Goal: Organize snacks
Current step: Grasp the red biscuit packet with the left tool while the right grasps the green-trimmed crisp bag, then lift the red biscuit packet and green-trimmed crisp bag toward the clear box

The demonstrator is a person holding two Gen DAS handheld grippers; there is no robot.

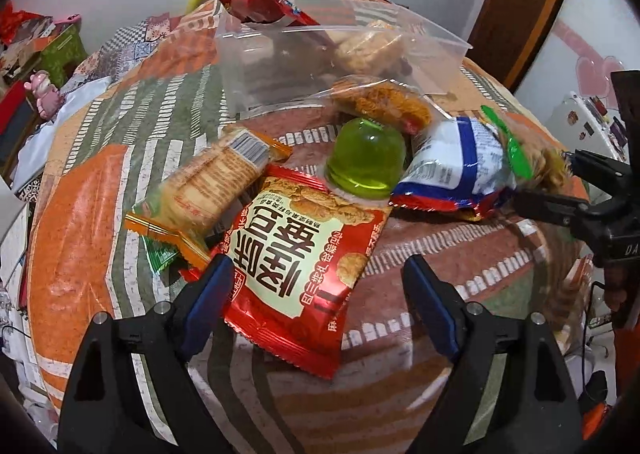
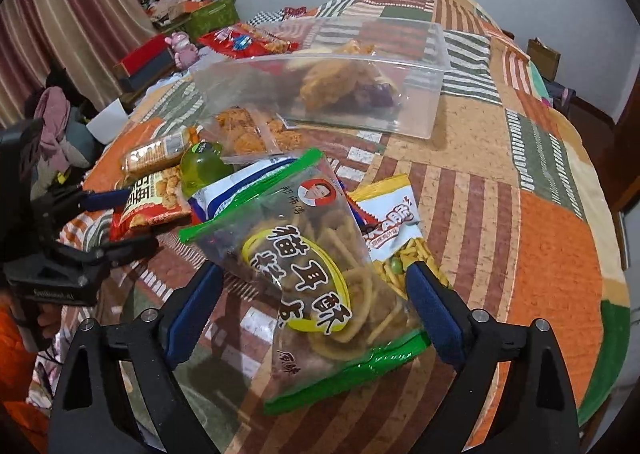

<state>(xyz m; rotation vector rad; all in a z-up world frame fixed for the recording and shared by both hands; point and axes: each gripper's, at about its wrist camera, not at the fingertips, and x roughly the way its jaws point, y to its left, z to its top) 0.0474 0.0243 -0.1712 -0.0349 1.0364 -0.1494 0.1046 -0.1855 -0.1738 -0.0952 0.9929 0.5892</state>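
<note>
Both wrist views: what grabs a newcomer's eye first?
The heap of snack packs on the patchwork quilt, most of all the red biscuit pack lying between the open jaws of the left gripper. On the right, a clear green-edged crisp bag lies under the open right gripper. Behind the heap stands a clear plastic bin with pastries inside.

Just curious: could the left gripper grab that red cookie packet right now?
Probably yes. The left gripper is open, its jaws either side of the red cookie packet, which lies on top with nothing covering it.
</note>
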